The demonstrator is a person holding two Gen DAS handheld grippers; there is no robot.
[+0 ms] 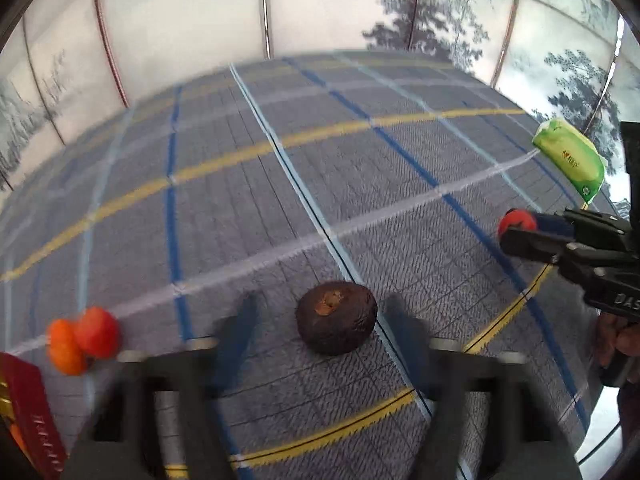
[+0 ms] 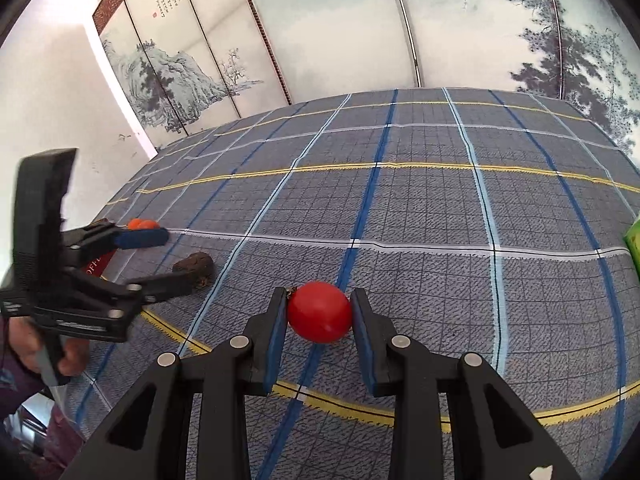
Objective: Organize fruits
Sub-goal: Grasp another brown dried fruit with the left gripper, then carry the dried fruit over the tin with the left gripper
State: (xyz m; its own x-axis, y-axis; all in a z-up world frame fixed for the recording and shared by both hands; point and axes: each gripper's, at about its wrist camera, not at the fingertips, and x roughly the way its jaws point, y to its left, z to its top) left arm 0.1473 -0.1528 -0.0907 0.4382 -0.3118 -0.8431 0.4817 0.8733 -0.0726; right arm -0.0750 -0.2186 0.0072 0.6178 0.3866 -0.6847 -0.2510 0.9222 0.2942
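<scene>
A dark brown avocado (image 1: 337, 317) lies on the checked cloth between the spread fingers of my open left gripper (image 1: 320, 332); it also shows in the right wrist view (image 2: 194, 266). My right gripper (image 2: 320, 312) is shut on a red tomato (image 2: 320, 312), held just above the cloth; the tomato also shows in the left wrist view (image 1: 517, 222). Two orange-red fruits (image 1: 82, 340) lie together at the left, small in the right wrist view (image 2: 142, 223).
A red box (image 1: 32, 412) sits at the left edge by the orange fruits. A green packet (image 1: 570, 158) lies at the far right of the cloth. A painted folding screen (image 2: 320, 28) stands behind the table.
</scene>
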